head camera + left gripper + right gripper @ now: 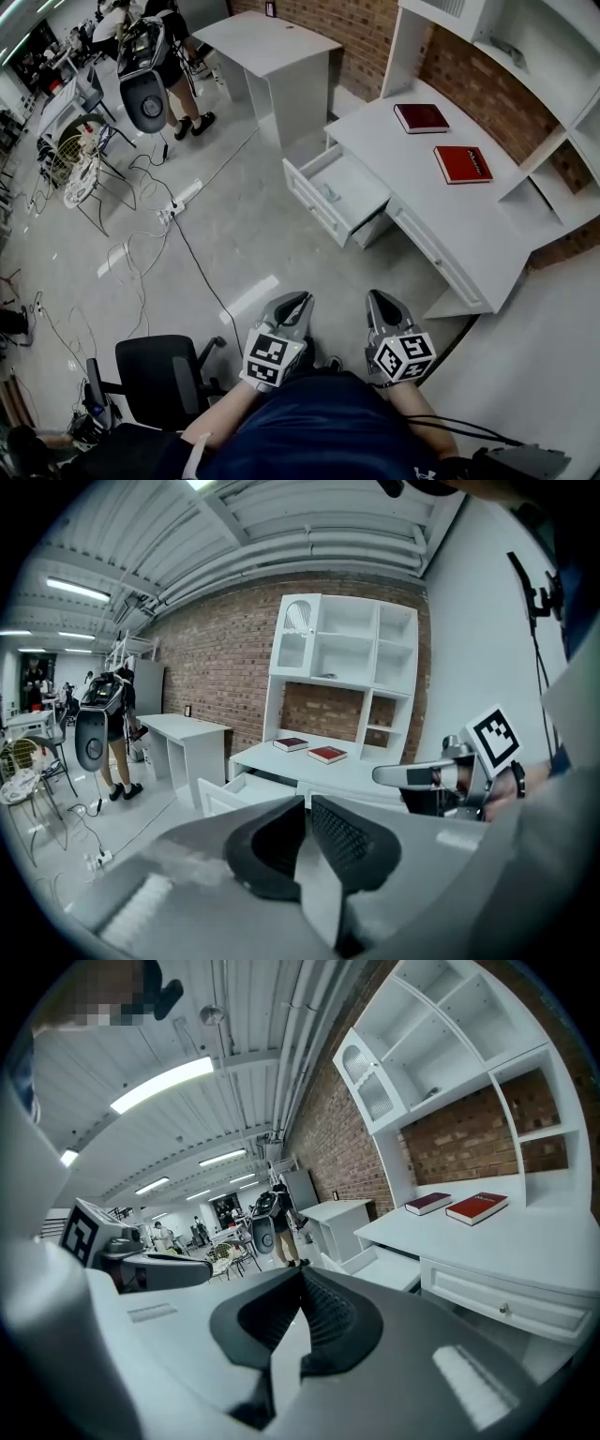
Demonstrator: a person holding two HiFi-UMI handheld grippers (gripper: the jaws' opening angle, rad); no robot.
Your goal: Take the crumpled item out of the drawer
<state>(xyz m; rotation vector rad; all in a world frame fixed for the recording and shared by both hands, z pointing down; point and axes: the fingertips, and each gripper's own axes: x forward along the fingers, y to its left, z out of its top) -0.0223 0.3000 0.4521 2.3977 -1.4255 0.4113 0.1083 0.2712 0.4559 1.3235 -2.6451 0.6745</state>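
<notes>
A white desk (441, 216) stands against the brick wall with its left drawer (339, 190) pulled open. On the drawer's bottom lies a small pale shape (329, 193), too small to make out. Both grippers are held low in front of my body, well short of the desk. The left gripper (300, 299) has its jaws together with nothing between them, and its tips (307, 804) meet in its own view. My right gripper (376, 296) is likewise shut and empty (301, 1271). The drawer (222, 793) shows beyond the left jaws and to the right of the right jaws (382, 1266).
Two red books (421, 117) (463, 164) lie on the desk top under the white shelf unit (525, 56). A second white table (272, 47) stands further back. A black office chair (159, 375) is at my left; cables and a power strip (183, 197) cross the floor. A person (173, 66) stands far off.
</notes>
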